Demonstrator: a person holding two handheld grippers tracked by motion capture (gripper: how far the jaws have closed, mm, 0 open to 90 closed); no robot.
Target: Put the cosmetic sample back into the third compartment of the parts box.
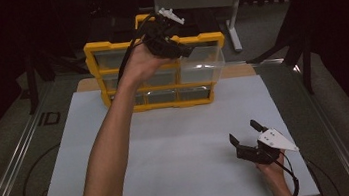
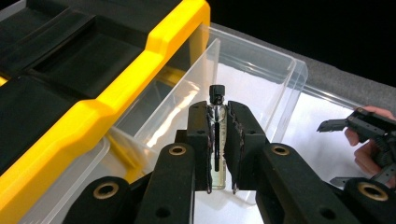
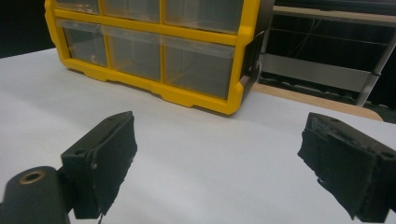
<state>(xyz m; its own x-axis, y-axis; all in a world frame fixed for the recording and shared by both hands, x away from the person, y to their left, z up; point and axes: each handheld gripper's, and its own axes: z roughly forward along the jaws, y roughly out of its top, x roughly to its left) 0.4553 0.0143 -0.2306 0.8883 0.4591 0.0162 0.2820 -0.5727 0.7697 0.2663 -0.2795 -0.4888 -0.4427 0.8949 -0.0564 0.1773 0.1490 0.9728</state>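
- The jaws of the left gripper (image 2: 218, 140) are pinched on a small vial (image 2: 217, 122), held upright over the pulled-out clear drawer (image 2: 261, 70) of the yellow cabinet (image 1: 106, 51), seemingly for dropping in.
- The right gripper (image 1: 244, 134) is kept spread and empty above the bench (image 1: 178, 148), well clear.

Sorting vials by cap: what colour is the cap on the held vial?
Black; the vial and its cap show best in the left gripper view.
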